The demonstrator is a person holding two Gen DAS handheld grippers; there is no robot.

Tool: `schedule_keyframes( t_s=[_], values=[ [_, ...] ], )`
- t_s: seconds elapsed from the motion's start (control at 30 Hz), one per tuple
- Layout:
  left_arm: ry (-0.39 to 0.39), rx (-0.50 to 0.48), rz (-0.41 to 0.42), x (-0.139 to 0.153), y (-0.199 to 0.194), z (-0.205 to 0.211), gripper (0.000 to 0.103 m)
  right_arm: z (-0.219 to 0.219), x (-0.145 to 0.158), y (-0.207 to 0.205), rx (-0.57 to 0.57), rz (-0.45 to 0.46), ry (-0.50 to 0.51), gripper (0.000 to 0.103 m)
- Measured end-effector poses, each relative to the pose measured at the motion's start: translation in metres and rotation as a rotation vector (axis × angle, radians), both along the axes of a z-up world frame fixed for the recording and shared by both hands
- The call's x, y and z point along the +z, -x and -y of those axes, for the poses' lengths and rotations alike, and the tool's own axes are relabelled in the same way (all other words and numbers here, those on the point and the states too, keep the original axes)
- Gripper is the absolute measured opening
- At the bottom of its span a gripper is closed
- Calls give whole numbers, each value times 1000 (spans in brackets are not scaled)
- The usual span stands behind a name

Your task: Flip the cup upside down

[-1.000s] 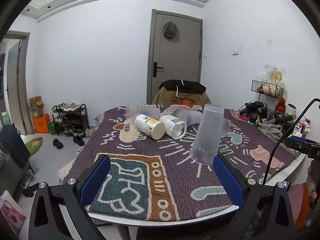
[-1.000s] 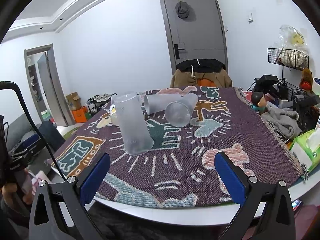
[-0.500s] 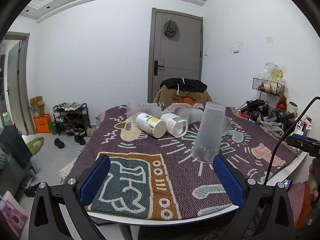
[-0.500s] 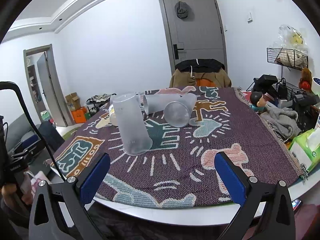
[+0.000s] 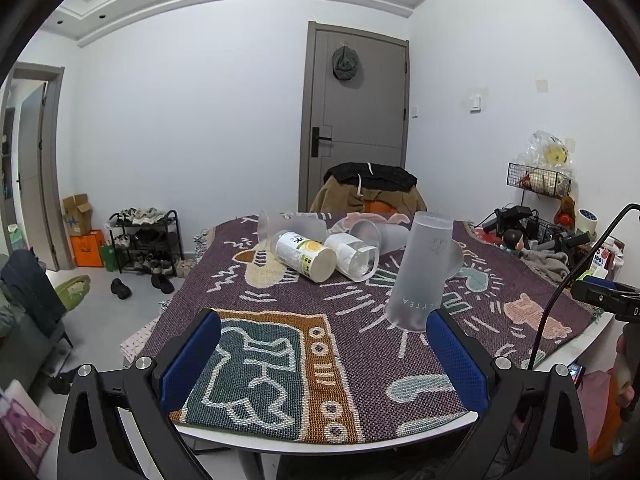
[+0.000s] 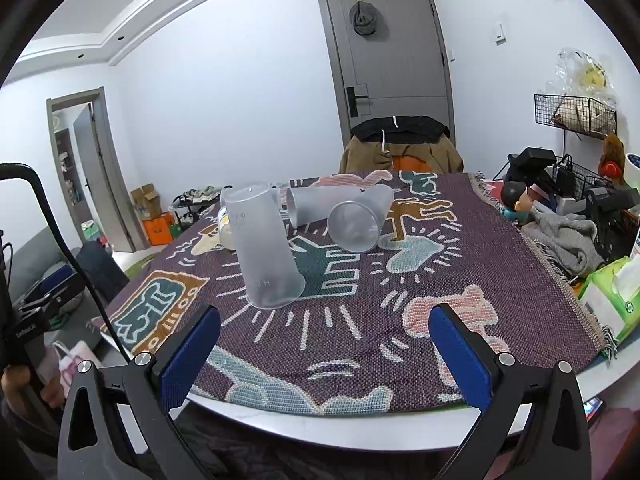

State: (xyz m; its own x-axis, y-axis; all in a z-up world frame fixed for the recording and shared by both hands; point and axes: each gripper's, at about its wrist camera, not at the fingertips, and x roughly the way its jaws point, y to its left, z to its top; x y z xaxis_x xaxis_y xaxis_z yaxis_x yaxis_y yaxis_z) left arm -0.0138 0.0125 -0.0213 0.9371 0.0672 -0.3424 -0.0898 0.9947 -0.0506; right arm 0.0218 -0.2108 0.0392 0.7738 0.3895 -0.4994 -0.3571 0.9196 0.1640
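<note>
While the left claw [image 5: 322, 354] hangs spread wide and holding nothing at the surface's [image 5: 280, 440] near edge, the frosted cup [image 5: 420, 272] stands mouth-down on the patterned cloth [image 5: 280, 344], toward the right edge. Over on the right wrist view, the right claw [image 6: 324, 352] gapes too, cup [image 6: 266, 248] inverted left of centre, other cups [image 6: 352, 220] lying behind.

Frosted cup [image 5: 423, 271] inverted on patterned cloth [image 5: 280, 344], seemingly just beyond wide-spread left gripper [image 5: 323, 356].
</note>
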Motion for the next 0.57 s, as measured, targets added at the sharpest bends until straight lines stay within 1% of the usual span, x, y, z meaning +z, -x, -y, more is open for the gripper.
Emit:
schedule_keyframes(
  t_s=[0.3, 0.57],
  values=[
    [-11, -2, 11, 0, 2, 1, 103, 0, -1, 0, -1, -3, 1, 103],
    [-2, -5, 10, 1, 0, 0, 103, -1, -2, 0, 3, -6, 2, 103]
  ],
)
